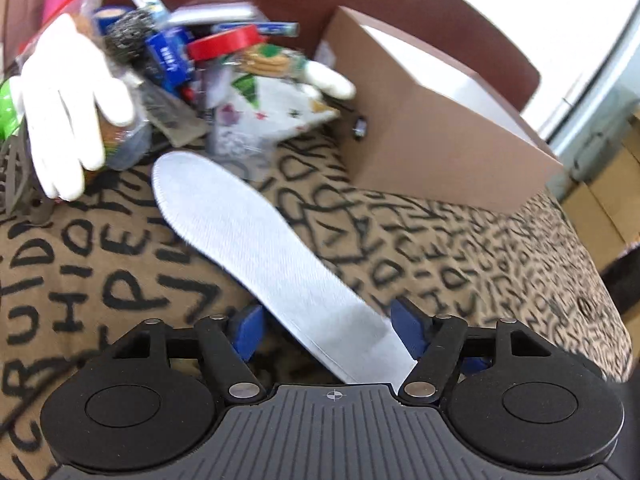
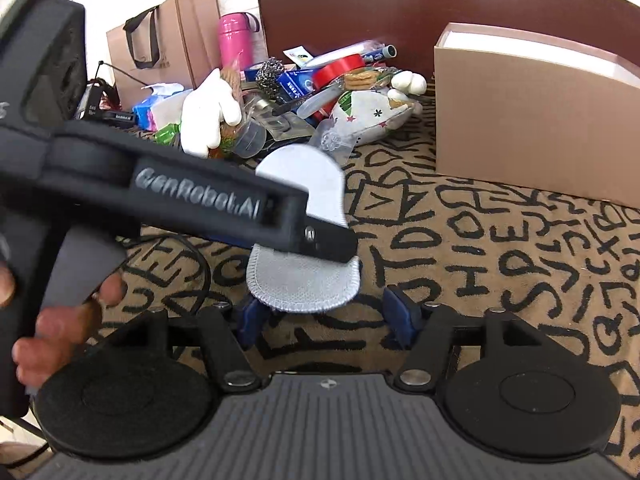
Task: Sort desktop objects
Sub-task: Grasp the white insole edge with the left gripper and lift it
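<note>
A white insole [image 1: 256, 240] lies slanted on the lettered tablecloth [image 1: 460, 256], toe toward the pile at the back. Its heel end runs between the blue pads of my left gripper [image 1: 328, 330], which stands open; the insole sits close to the right-hand pad. In the right wrist view the left gripper's finger [image 2: 328, 244] crosses over the insole [image 2: 304, 284]. My right gripper [image 2: 326, 318] is open just short of the insole's near end, with the right-hand pad clear of it.
A brown cardboard box [image 1: 432, 136] stands at the right [image 2: 520, 120]. The back holds a pile: white glove [image 1: 68, 92], red tape roll [image 1: 224, 42], steel scourer [image 1: 128, 32], patterned pouch [image 2: 368, 112]. A pink bottle [image 2: 236, 40] and paper bag [image 2: 168, 40] stand behind. A hand [image 2: 60, 320] grips the left handle.
</note>
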Tool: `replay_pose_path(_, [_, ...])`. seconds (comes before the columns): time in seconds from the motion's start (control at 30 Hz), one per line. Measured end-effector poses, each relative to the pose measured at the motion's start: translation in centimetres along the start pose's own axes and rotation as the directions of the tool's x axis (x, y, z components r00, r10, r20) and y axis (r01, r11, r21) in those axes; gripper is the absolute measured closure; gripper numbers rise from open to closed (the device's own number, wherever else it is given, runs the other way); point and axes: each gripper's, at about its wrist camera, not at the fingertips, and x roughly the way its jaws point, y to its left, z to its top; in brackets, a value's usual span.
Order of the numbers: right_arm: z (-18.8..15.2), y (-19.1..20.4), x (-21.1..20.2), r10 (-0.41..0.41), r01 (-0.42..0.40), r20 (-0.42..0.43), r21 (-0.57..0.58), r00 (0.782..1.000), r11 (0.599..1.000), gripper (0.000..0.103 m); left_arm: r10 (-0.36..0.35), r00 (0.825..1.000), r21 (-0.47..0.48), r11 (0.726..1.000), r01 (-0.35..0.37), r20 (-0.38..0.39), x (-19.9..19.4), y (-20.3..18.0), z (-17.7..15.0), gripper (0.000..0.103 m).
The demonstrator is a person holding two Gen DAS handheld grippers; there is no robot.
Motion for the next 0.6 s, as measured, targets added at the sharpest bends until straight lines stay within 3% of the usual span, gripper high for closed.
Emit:
replay_pose_path(0.2, [1.1, 0.3, 0.8, -0.009, 0.009, 0.021, -0.024, 1.0, 1.0, 0.036, -0.003, 1.0, -0.043, 0.999, 0.003, 0.009, 0.2, 1.1, 1.1, 0.022])
replay_pose_path(0.33, [1.3, 0.5, 0.7, 0.02, -0.02, 0.002, -0.078, 1.0, 0.997, 0.02, 0.002, 1.0, -0.065, 0.998, -0.001, 0.024, -0.3, 1.9, 0.8, 0.017])
replay_pose_path(0.4, [1.3, 0.6, 0.5, 0.023, -0.022, 0.009, -0.094, 1.0, 0.995, 0.02, 0.006, 0.999, -0.087, 0.996, -0.003, 0.034, -0.2, 2.4, 0.8, 0.014])
replay_pose_path(0.5, [1.8, 0.4, 0.9, 0.037, -0.036, 0.002, -0.064, 0.999, 0.997, 0.02, 0.006, 0.999, -0.094, 0.996, -0.003, 0.036, -0.1, 2.6, 0.9, 0.014])
replay_pose_path(0.6, [2.3, 0.7, 1.5, 0.028, -0.028, 0.005, -0.069, 1.0, 0.997, 0.02, 0.031, 0.999, -0.039, 0.999, -0.03, 0.027, 0.2, 2.2, 1.1, 0.022])
